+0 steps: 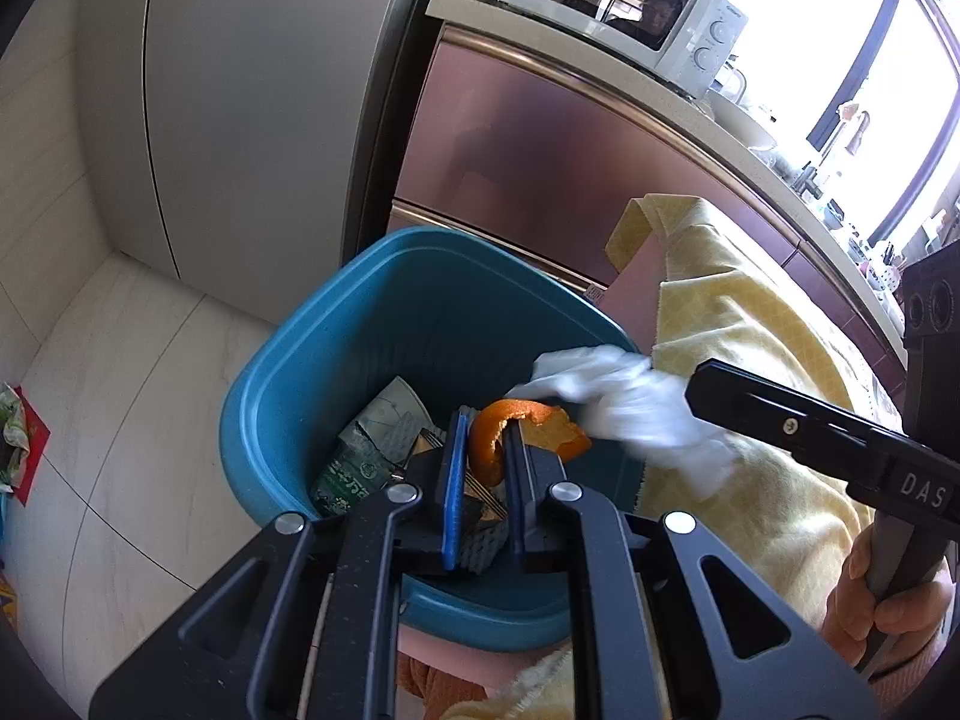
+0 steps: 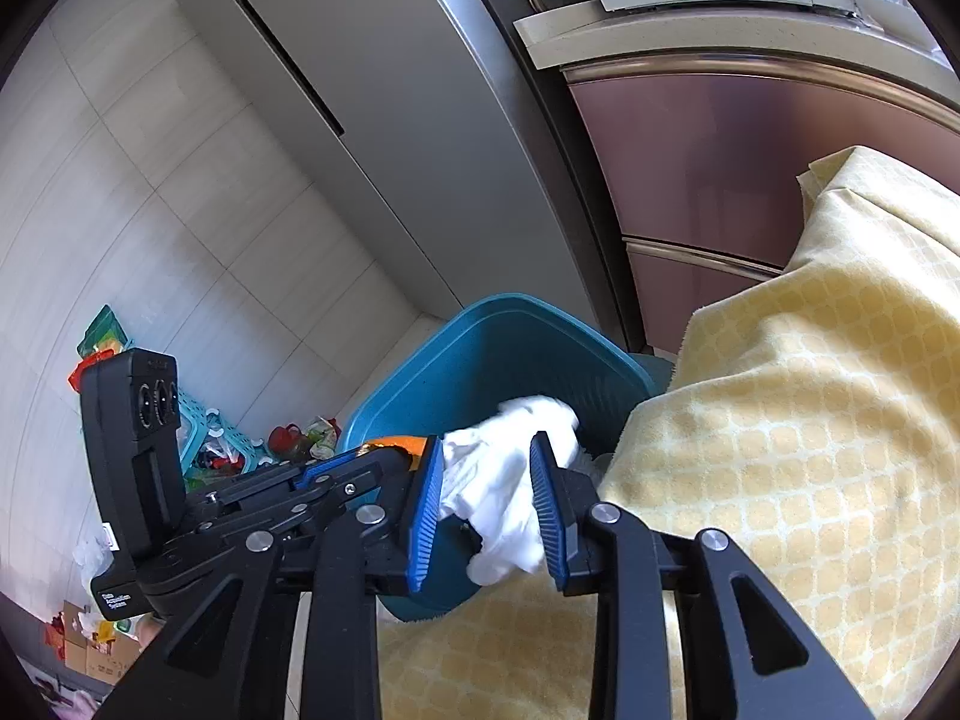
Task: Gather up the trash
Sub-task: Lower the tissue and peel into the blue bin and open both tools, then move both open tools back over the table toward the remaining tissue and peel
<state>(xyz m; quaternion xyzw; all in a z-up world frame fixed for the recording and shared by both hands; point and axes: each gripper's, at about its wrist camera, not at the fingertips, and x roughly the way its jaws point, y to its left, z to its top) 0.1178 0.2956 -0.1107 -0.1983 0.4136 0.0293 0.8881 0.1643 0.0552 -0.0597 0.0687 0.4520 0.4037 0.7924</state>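
Note:
A blue trash bin [image 1: 360, 324] stands on the floor beside the table; it also shows in the right wrist view [image 2: 480, 348]. My left gripper [image 1: 483, 438] is shut on an orange peel [image 1: 522, 426] and holds it above the bin's opening. My right gripper [image 2: 489, 450] holds a crumpled white tissue [image 2: 510, 480] between its blue pads over the bin's rim; the tissue also shows in the left wrist view [image 1: 624, 402]. A green carton [image 1: 354, 468] and other wrappers lie inside the bin.
A yellow patterned cloth [image 2: 780, 450] covers the table to the right of the bin. A grey fridge [image 1: 240, 120] and pink cabinets [image 1: 540, 138] with a microwave [image 1: 630, 0] stand behind. Clutter and a teal basket [image 2: 204, 426] lie on the floor at left.

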